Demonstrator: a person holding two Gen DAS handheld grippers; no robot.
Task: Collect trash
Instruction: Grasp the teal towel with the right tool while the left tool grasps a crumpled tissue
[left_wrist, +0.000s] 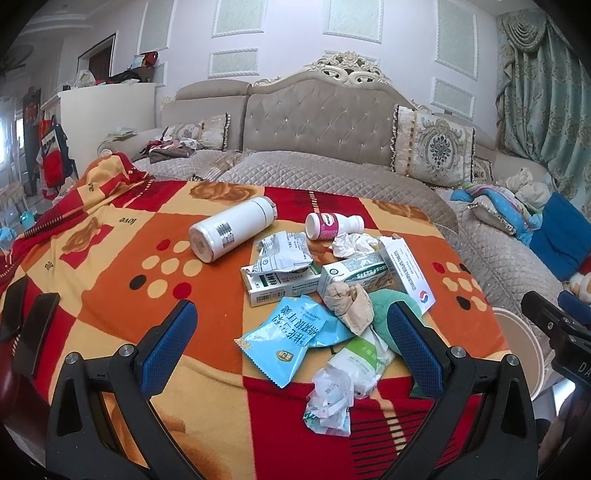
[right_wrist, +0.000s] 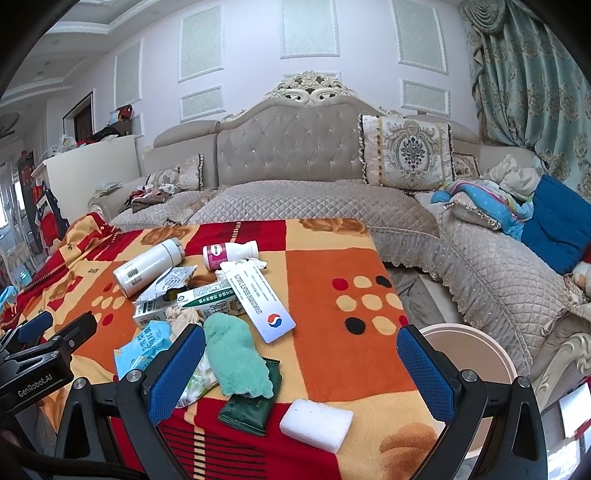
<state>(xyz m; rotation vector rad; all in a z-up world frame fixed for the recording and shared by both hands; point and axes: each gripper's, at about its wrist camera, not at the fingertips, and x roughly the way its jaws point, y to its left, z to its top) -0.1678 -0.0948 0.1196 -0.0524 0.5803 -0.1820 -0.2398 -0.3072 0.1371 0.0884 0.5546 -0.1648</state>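
Blanket-covered counter (left_wrist: 110, 258) at centre frame, trash pile (left_wrist: 317, 295) heaped for collection, both grippers' fingers (left_wrist: 170, 343) wide, empty.

On the blanket (right_wrist: 332, 280) the litter sits in one heap left of middle: a flask (right_wrist: 147, 267) and a small bottle (right_wrist: 229, 255) lie at the back, medicine boxes (right_wrist: 207, 299) before them, a sponge (right_wrist: 316, 424) nearest. A bin (right_wrist: 472, 343) stands right; the sofa (right_wrist: 295, 162) behind.

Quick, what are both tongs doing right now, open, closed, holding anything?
Left tongs: open, holding nothing, above the trash pile.
Right tongs: open, holding nothing, over the green cloth.
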